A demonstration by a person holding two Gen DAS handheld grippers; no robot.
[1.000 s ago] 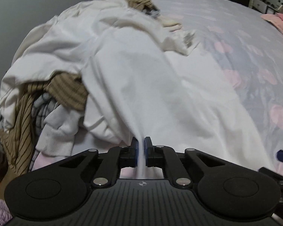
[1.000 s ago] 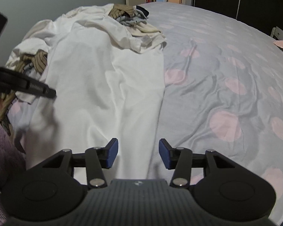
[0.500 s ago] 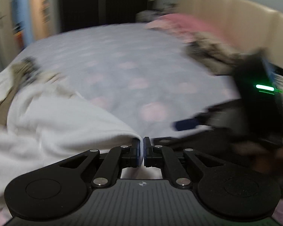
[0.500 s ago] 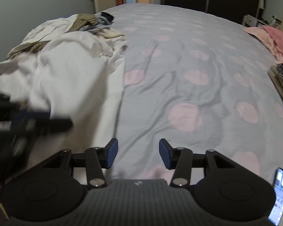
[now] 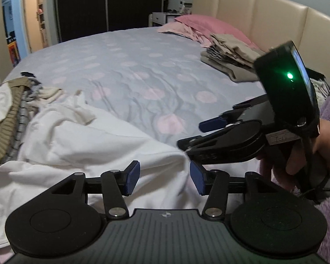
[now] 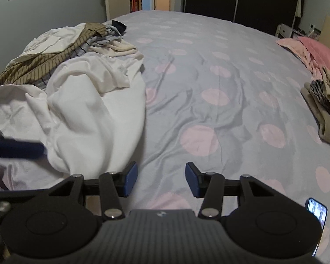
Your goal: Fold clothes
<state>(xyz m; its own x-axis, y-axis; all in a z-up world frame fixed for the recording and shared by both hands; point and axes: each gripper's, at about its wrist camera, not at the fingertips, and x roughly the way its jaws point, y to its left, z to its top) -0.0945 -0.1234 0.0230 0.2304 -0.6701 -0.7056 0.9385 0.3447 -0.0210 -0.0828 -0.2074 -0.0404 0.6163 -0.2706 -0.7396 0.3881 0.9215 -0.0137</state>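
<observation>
The left tool (image 5: 164,179) is opening, its blue pads parted over a fold of the white garment (image 5: 94,145). The cloth lies below and between the pads, but neither pad presses on it. The right tool (image 6: 161,181) stands about half open over the bare dotted bed cover (image 6: 220,83) and holds nothing.

The white garment lies bunched along the left side of the bed, its near end at the near edge. It rests against the heap of unfolded clothes (image 6: 55,48) toward the far left corner. The folded stack (image 5: 228,57) sits at the right edge, near the pink pillow (image 5: 211,25).

Recommended procedure, judged from this layout:
- Let the pads clear the cloth fully before lifting away.
- Re-grip at two separate hem corners, one per tool.
- Draw the garment onto the open middle of the bed, clear of the heap.
- Spread it flat before making the first fold.
</observation>
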